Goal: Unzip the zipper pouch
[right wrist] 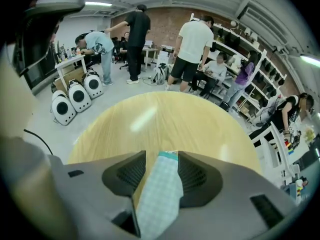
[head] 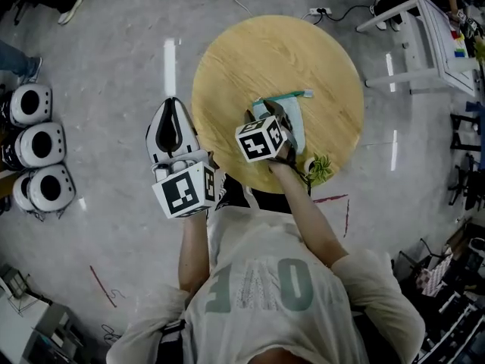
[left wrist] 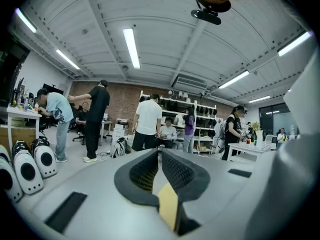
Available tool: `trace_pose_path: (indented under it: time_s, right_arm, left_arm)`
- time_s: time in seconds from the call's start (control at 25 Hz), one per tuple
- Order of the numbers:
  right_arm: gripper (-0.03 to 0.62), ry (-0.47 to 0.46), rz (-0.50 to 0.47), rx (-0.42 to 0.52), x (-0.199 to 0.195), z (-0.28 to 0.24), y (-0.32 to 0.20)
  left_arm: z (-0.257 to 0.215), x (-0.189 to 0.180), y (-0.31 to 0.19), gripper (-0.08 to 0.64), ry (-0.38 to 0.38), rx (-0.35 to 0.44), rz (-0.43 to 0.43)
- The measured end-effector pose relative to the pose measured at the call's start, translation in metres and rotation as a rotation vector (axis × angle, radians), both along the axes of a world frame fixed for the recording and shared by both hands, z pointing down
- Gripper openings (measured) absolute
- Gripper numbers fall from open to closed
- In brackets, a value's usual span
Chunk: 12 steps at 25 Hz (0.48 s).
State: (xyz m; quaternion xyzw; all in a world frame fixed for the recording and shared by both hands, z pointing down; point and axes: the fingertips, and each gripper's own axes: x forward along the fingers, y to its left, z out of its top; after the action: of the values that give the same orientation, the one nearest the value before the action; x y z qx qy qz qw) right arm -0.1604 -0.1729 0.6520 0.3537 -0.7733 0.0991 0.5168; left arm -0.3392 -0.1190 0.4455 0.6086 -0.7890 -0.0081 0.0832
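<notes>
The zipper pouch [head: 298, 124], pale checked cloth with a teal zipper edge, lies on the round wooden table [head: 250, 51] near its front right. My right gripper [head: 267, 112] is over the pouch's left end. In the right gripper view the pouch [right wrist: 160, 184] runs up between the jaws of the right gripper [right wrist: 161, 159]; it lies against the right jaw, and a strip of table [right wrist: 160, 119] shows beside the left jaw. My left gripper [head: 173, 103] hangs off the table's left side over the floor. Its jaws stand almost together in the left gripper view [left wrist: 159, 159], with nothing between them.
A small green plant-like thing [head: 320, 169] sits at the table's front edge beside my right forearm. Three round white cases [head: 30, 146] stand on the floor at the left. A white desk [head: 424, 36] is at the upper right. Several people [right wrist: 195, 49] stand beyond the table.
</notes>
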Motion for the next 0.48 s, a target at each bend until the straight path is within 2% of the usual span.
trace_pose_path:
  time_s: [0.24,0.48]
  right_arm:
    - [0.171,0.055,0.040,-0.064,0.005,0.021,-0.002]
    - [0.100,0.061,0.066,-0.064,0.002,0.024,-0.006]
  left_arm:
    - [0.004,-0.006,0.001,0.046,0.016,-0.002,-0.008]
    - [0.013,-0.016,0.002,0.046,0.028,-0.013,-0.016]
